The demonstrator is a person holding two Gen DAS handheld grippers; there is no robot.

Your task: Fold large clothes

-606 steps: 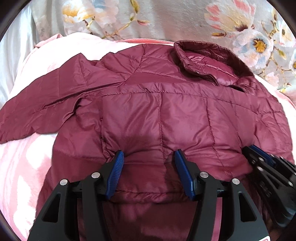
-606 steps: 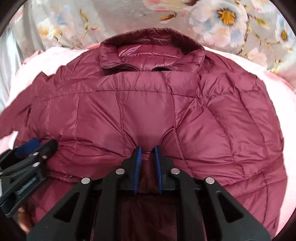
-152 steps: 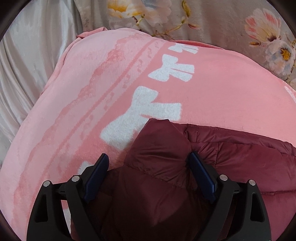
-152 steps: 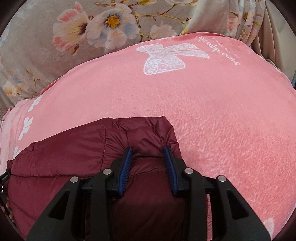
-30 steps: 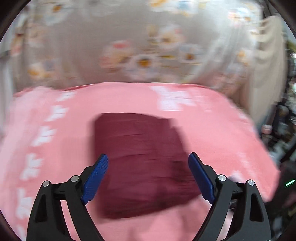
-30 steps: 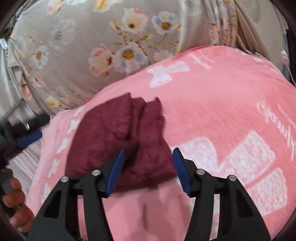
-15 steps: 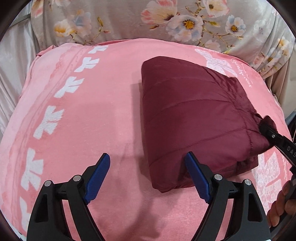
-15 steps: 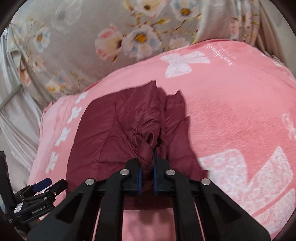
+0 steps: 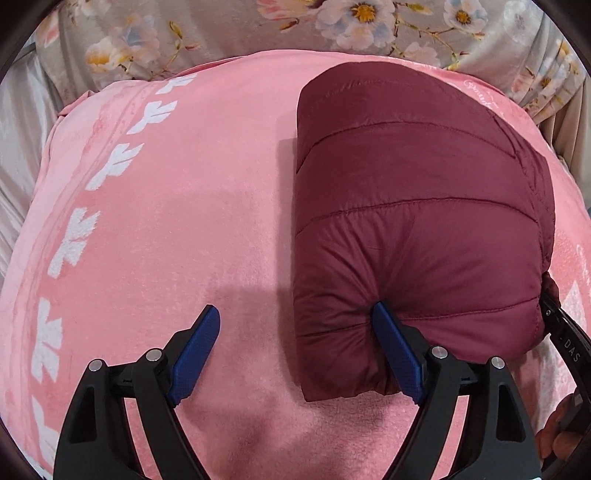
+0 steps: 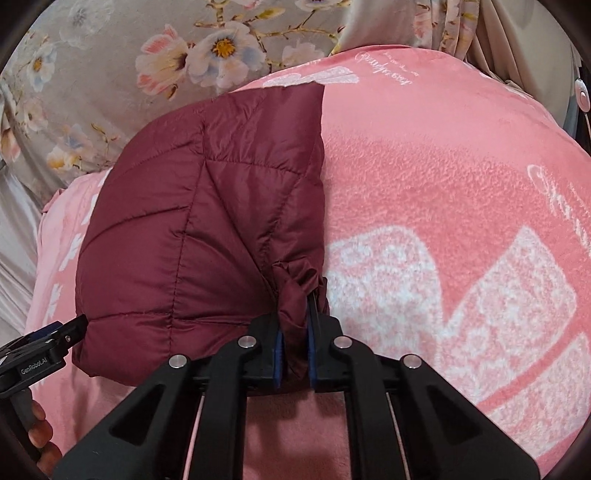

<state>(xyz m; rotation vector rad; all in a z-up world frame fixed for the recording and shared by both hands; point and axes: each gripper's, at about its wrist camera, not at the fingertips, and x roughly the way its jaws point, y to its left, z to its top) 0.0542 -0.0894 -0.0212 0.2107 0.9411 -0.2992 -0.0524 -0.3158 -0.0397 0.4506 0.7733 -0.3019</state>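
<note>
A dark red quilted jacket (image 9: 417, 221) lies folded into a thick bundle on a pink blanket (image 9: 177, 229). My left gripper (image 9: 293, 314) is open at the bundle's near left corner. Its right finger (image 9: 391, 339) presses into the jacket's near edge, and its left finger (image 9: 195, 347) hangs over bare blanket. My right gripper (image 10: 295, 321) is shut on a bunched fold at the near right corner of the jacket (image 10: 207, 221). Each gripper shows in the other's view: the right gripper (image 9: 561, 332) at the bundle's right side, the left gripper (image 10: 48, 339) at its left.
The blanket (image 10: 443, 206) carries white bow and leaf prints and spreads wide on both sides of the bundle. A grey floral cloth (image 9: 258, 33) rises behind it. A person's fingers (image 10: 37, 439) hold the left gripper's handle.
Both grippers have sunk closer to the jacket. The right gripper, open a second ago, has shut on a fold. The left gripper's right finger now touches the bundle's near edge.
</note>
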